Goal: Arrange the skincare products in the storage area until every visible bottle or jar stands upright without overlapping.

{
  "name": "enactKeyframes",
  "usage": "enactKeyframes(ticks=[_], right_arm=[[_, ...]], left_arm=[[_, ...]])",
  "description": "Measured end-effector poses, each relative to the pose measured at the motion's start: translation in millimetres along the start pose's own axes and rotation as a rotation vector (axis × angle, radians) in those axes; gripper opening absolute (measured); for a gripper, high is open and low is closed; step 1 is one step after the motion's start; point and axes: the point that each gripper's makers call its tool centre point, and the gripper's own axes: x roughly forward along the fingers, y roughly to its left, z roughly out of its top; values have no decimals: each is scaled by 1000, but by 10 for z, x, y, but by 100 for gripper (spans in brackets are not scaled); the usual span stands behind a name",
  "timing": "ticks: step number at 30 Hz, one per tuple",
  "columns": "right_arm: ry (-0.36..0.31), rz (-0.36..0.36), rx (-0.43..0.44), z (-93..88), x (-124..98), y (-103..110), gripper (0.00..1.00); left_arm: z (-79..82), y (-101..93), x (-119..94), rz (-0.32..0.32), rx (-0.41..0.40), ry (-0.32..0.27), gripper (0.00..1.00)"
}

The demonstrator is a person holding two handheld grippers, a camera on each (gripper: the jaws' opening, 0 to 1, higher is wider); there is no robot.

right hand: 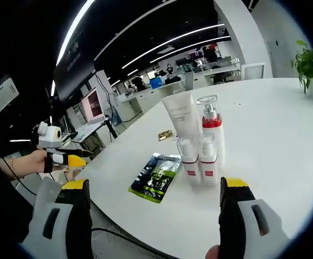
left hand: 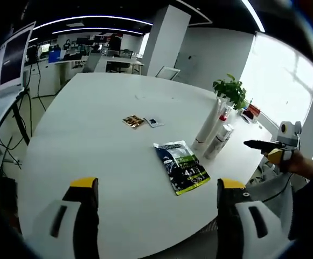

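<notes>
Both pairs of fingers [right hand: 238, 199] apart, gripping nothing. On worktop [right hand: 275, 129]: one green sachet [right hand: 156, 178] near edge; beside it four upright skincare products [right hand: 196, 137], touching; two small packets [left hand: 140, 122] toward centre.

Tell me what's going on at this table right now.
A person holds a gripper in each hand over a white table, and both grippers are open and empty. The left gripper hangs near the table edge. The right gripper faces a tight cluster of skincare products: a white tube, a pump bottle with a red band and two small bottles, all upright. A dark green sachet and two small packets lie flat nearby. Nothing is gripped yet.
</notes>
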Motion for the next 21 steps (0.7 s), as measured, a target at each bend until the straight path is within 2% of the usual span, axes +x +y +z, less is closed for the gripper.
enactKeyframes(ticks=[3,8,15,21], right_arm=[[1,-4,3,1,-6,7,100],[9,-3,-2,-20,2,3,100],[11,-13,3,-35,0,-24,100],[21,-14,11,-51,3,-11,99]], left_arm=[[67,-42,91,5,7,-6,83],[140,-94,267,8,15,17,83],[264,-265,459,-14,41,29,83],[365,-322,679,-24,63,54,83]])
